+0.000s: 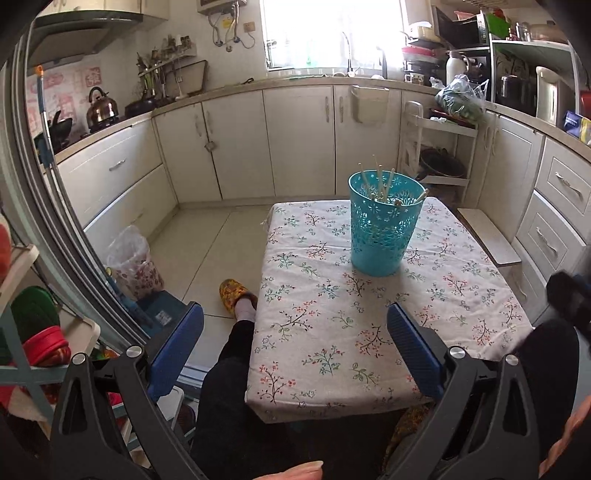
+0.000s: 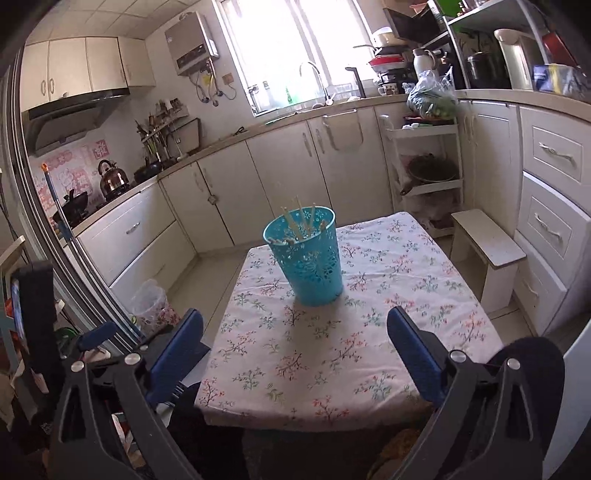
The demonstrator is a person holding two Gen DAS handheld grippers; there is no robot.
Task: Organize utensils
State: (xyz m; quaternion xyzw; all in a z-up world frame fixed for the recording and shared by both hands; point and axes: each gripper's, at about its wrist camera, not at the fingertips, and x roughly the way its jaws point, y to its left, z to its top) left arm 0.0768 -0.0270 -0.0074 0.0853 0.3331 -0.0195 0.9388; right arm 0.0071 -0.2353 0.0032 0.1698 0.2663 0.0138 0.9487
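A turquoise plastic basket (image 1: 382,229) stands upright on the small table (image 1: 369,325), toward the far half of the tabletop. Its wall is pierced with a lace-like flower pattern, and it tapers from a wide rim to a narrower base. Several pale chopsticks (image 1: 380,181) stand inside it, leaning against the rim at different angles, with their upper ends projecting above the rim. In the right wrist view the same basket (image 2: 310,258) appears nearer the left far corner of the table (image 2: 332,354), with the chopsticks (image 2: 301,221) fanned across its opening.

The left gripper (image 1: 295,347) is held above the near edge of the table, with its blue-padded fingers (image 1: 413,350) spread wide and nothing between them. The right gripper (image 2: 295,350) is likewise held over the near part of the tabletop, fingers (image 2: 415,354) wide apart and empty. Both grippers are well apart from the basket.

The table is covered with a white cloth printed with small red and green floral sprigs. The room is a kitchen with cream cabinets (image 1: 295,140) running along the far wall and both sides, under a bright window (image 1: 332,33). A metal kettle (image 1: 101,107) sits on the stove at the left. A low white stool (image 2: 487,254) stands beside the table on the right. A foot in a yellow slipper (image 1: 232,295) rests on the tiled floor to the left of the table.
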